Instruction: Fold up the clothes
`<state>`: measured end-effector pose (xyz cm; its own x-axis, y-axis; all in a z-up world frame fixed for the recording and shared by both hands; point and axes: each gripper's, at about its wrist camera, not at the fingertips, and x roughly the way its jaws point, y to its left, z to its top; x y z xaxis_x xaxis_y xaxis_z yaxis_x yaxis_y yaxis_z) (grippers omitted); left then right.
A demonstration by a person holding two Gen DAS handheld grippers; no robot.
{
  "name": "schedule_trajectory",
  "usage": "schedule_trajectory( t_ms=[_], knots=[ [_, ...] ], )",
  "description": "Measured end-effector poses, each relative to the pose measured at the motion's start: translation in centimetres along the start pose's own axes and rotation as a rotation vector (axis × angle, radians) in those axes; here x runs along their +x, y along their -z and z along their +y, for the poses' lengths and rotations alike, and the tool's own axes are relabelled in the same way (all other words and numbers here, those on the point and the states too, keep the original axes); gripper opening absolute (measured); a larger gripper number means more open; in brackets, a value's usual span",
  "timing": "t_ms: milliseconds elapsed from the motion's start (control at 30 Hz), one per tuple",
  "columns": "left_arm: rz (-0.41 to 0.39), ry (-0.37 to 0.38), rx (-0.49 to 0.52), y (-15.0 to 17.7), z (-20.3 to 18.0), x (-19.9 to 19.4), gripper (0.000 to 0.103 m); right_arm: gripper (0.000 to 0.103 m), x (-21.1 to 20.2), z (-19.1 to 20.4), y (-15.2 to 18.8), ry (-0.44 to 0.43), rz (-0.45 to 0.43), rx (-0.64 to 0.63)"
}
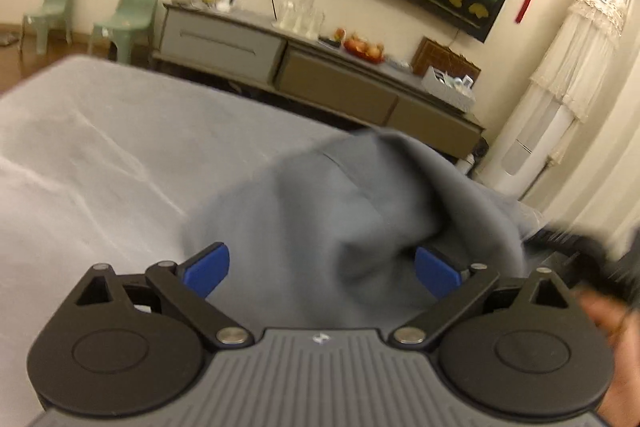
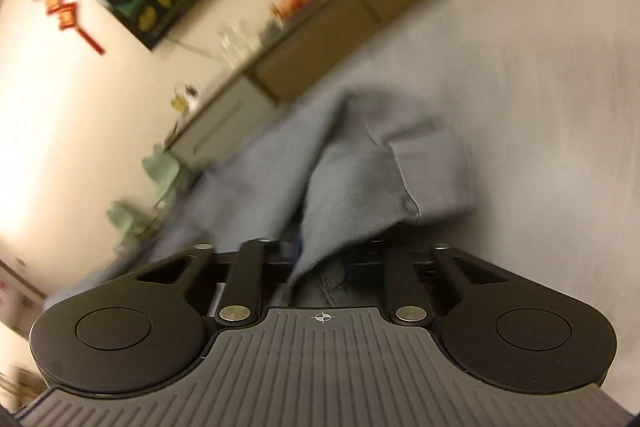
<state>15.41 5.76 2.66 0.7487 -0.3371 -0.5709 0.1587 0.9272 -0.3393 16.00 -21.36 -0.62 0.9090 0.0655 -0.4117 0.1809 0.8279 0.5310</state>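
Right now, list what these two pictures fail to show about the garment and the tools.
- Left wrist view: motion blur smears the grey garment; its type and edges are unreadable. The left tool stands open around it.
- Right wrist view: cloth covers the right tool fingertips, so only bunched fabric shows there.
- The cabinet items are blurred.

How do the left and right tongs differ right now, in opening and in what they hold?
The left tongs stand wide open, blue fingertips far apart; the right tongs are drawn together. The left tongs grip nothing, with the grey garment bunched loosely between them; the right tongs are shut on a fold of the garment. The left view is fairly sharp, the right view smeared by motion. Both point across the pale sheet toward the cabinet.
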Motion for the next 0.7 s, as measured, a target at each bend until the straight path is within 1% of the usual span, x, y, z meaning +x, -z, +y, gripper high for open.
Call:
schedule_trajectory(
  t_ms=[33, 167, 233, 267, 300, 333, 433, 467, 533, 567, 600, 633, 667, 700],
  knots=[
    [-0.004, 0.000, -0.009, 0.0, 0.2, -0.4, 0.103, 0.013, -1.6, 1.8, -1.7, -0.012, -0.051, -0.060],
    [-0.020, 0.070, -0.084, -0.2, 1.4, -2.9, 0.103, 0.012, -8.1, 9.1, -8.4, -0.062, -0.253, -0.298],
    [-0.055, 0.083, -0.098, -0.7, 1.5, -4.0, 0.103, 0.012, -11.3, 12.8, -11.8, -0.087, -0.354, -0.418],
    [-0.076, 0.077, -0.098, -1.0, 1.5, -4.3, 0.103, 0.012, -12.9, 14.6, -13.4, -0.100, -0.405, -0.477],
    [-0.094, 0.068, -0.094, -1.3, 1.4, -4.4, 0.103, 0.012, -14.4, 16.9, -14.4, -0.134, -0.432, -0.544],
    [-0.110, 0.061, -0.088, -1.5, 1.5, -4.7, 0.103, 0.012, -15.8, 19.5, -14.8, -0.185, -0.440, -0.615],
    [-0.119, 0.060, -0.089, -1.5, 2.0, -5.2, 0.103, 0.012, -17.3, 24.9, -14.4, -0.344, -0.391, -0.729],
    [-0.117, 0.062, -0.094, -1.6, 2.2, -5.1, 0.103, 0.012, -17.0, 26.0, -13.8, -0.406, -0.354, -0.746],
    [-0.107, 0.060, -0.099, -1.7, 2.4, -4.7, 0.103, 0.013, -15.2, 27.1, -11.8, -0.547, -0.241, -0.747],
    [-0.101, 0.059, -0.097, -1.6, 2.5, -4.6, 0.103, 0.014, -13.4, 27.1, -10.5, -0.597, -0.169, -0.729],
    [-0.094, 0.056, -0.093, -1.5, 2.5, -4.6, 0.103, 0.021, -11.0, 26.9, -8.8, -0.607, -0.084, -0.710],
    [-0.085, 0.049, -0.088, -1.4, 2.5, -4.5, 0.103, 0.044, -8.2, 26.3, -6.8, -0.579, 0.019, -0.703],
    [-0.077, 0.041, -0.083, -1.2, 2.6, -4.4, 0.103, 0.053, -5.7, 25.5, -4.6, -0.504, 0.098, -0.722],
    [-0.070, 0.036, -0.078, -1.1, 2.6, -4.3, 0.103, 0.059, -3.8, 24.3, -2.4, -0.397, 0.148, -0.758]
  ],
)
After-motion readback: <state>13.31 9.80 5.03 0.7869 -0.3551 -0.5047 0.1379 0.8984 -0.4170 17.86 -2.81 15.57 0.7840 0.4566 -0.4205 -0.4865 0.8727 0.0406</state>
